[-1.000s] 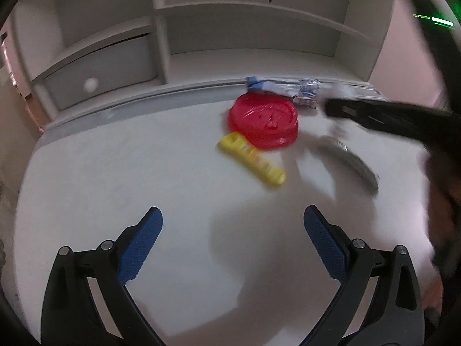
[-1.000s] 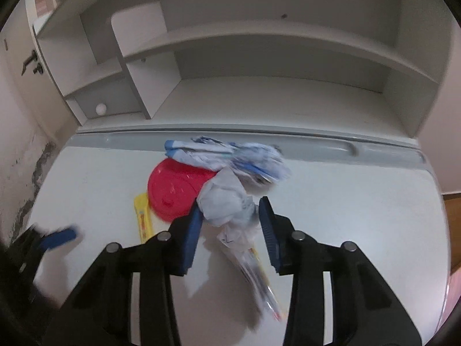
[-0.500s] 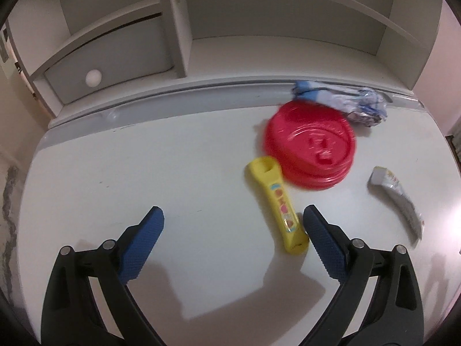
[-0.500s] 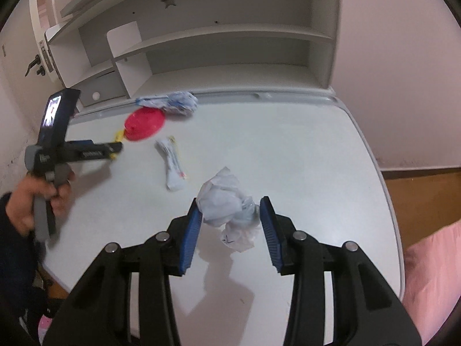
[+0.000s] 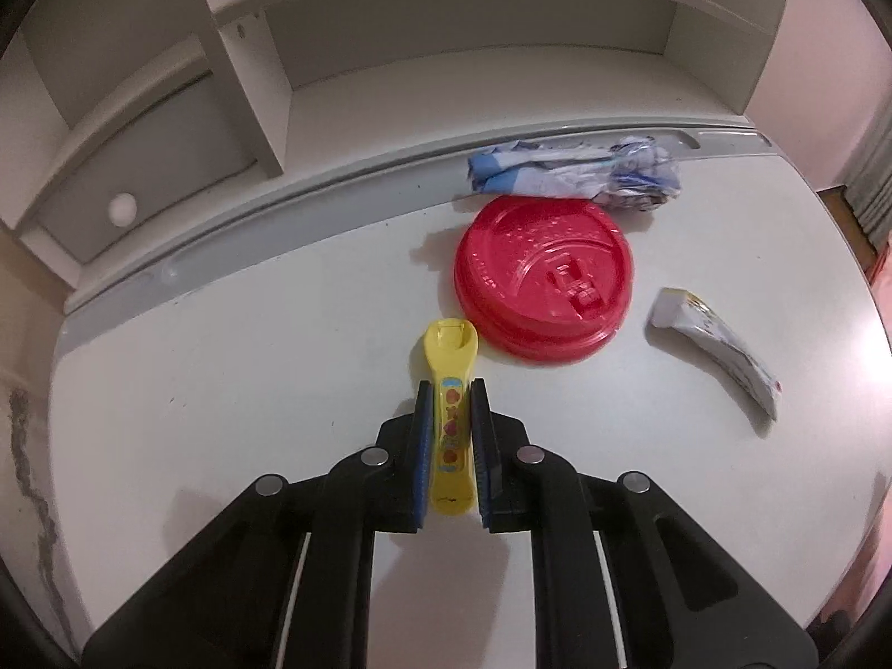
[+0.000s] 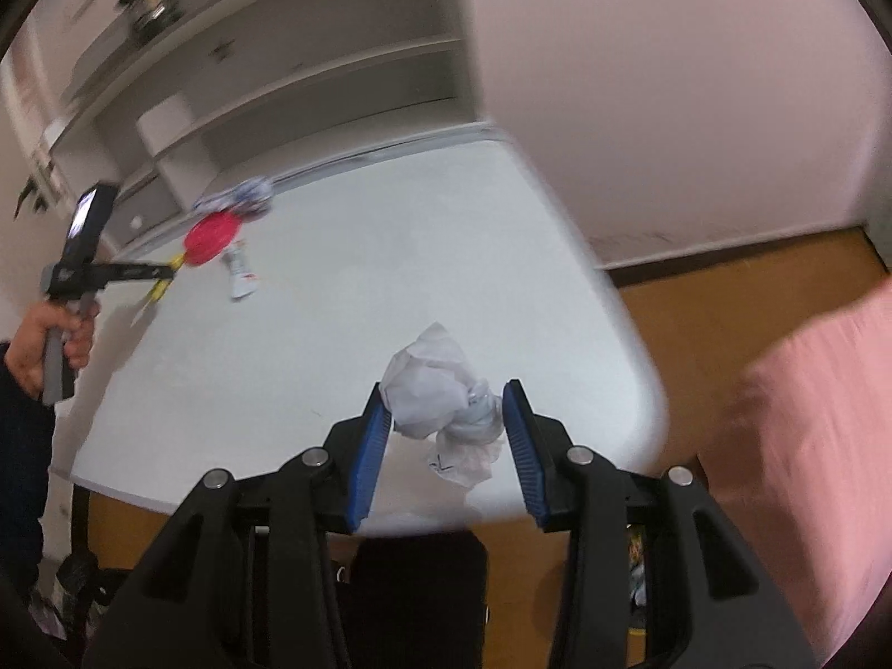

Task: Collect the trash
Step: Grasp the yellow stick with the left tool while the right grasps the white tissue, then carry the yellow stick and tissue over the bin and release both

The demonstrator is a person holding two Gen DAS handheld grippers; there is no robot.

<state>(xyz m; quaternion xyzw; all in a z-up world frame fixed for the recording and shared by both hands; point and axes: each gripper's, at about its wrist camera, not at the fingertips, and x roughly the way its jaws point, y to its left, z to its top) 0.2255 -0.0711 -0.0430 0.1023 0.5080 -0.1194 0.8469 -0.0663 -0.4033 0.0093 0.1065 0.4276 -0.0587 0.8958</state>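
Observation:
My left gripper is shut on a yellow plastic stick-shaped wrapper lying on the white table; its blue pads press both long sides. Just beyond lie a red cup lid, a crumpled blue-and-white wrapper and a small white sachet. My right gripper is shut on a crumpled white paper ball, held above the table's near right corner. In the right wrist view the left gripper shows far left with the yellow wrapper, beside the red lid.
A white shelf unit with a drawer knob stands behind the table. To the right are a wooden floor and pink bedding. A person's hand holds the left gripper's handle.
The left gripper came down over the yellow wrapper and its jaws shut on it. The right gripper carried the paper ball away from the shelf toward the table's right corner.

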